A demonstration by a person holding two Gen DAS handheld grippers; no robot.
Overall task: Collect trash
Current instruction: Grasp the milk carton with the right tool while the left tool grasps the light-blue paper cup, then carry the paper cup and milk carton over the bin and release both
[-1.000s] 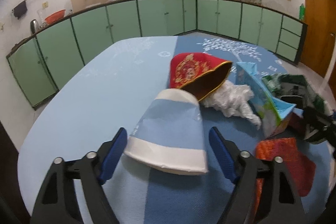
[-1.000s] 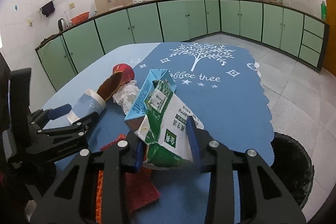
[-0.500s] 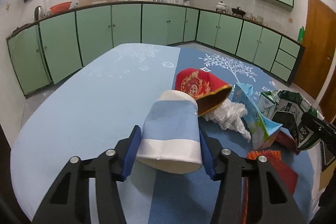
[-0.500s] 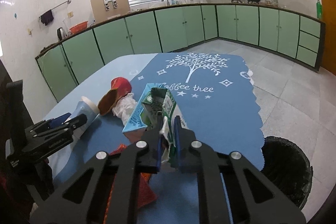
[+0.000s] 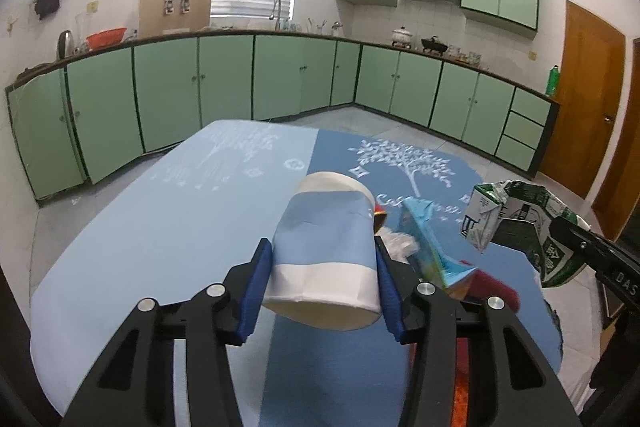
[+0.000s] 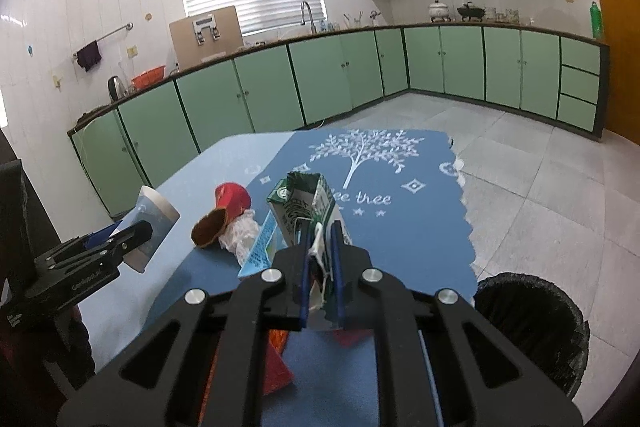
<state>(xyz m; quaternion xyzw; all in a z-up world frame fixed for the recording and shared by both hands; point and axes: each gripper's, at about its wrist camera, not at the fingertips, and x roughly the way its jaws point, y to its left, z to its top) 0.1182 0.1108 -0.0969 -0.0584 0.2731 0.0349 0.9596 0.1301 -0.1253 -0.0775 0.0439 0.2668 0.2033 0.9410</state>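
A blue-and-white paper cup (image 5: 328, 219) lies on its side between the blue pads of my left gripper (image 5: 322, 255). The jaws are closing and the pads press on its sides, holding it off the blue table (image 5: 160, 227). In the right wrist view the same cup (image 6: 154, 215) hangs in the left gripper (image 6: 132, 235) at the left. My right gripper (image 6: 320, 243) is shut on a crushed green-and-white milk carton (image 6: 308, 199), pinched flat at its lower end and raised above the table. That carton (image 5: 520, 215) also shows at the right of the left wrist view.
On the table lie a light-blue carton (image 6: 260, 247), a red paper cup (image 6: 232, 197) on its side, a crumpled white plastic wrapper (image 6: 240, 231) and a red-orange wrapper (image 6: 276, 359). A black-lined bin (image 6: 532, 311) stands on the floor beyond the table's right edge.
The left jaws closed onto the paper cup and lifted it off the table. The right jaws squeezed the milk carton flat and raised it.
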